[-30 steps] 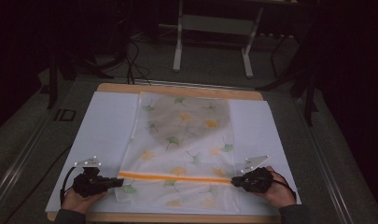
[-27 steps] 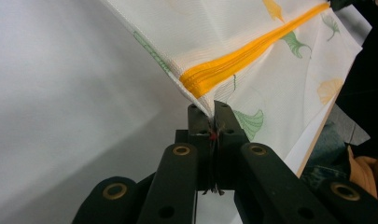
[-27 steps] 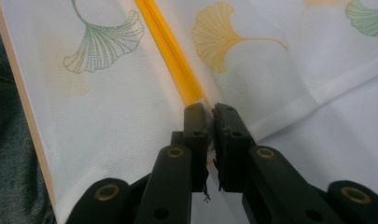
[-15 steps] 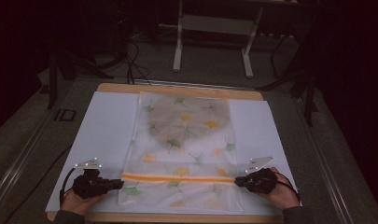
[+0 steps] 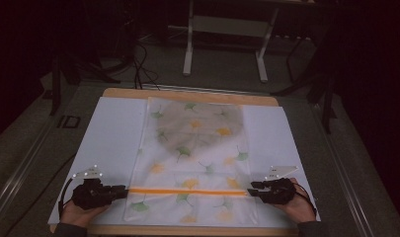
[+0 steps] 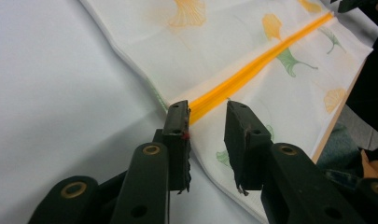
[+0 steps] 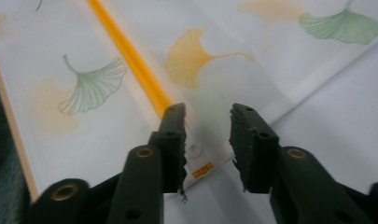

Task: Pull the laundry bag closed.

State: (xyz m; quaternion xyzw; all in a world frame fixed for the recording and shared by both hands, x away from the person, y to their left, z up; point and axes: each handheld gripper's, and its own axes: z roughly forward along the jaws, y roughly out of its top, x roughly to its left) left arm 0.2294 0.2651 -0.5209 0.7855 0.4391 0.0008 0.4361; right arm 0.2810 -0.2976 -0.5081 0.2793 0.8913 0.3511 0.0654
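Observation:
A white cloth printed with ginkgo leaves lies flat on a white sheet. An orange stripe crosses its near part. My left gripper sits at the stripe's left end and my right gripper at its right end. Both pairs of jaws have just been opening. In the left gripper view the gripper stands open, with the stripe ending beside its left jaw. In the right gripper view the gripper stands open over the cloth's corner, gripping nothing.
The white sheet covers a wooden board whose edge shows at the front and back. A metal stand and cables are on the dark floor behind the table. Bare sheet lies left and right of the cloth.
Both grippers' jaws have parted at the ends of the orange stripe. The stripe has shifted slightly toward the front edge and lies flat. The hands have stayed about where they were.

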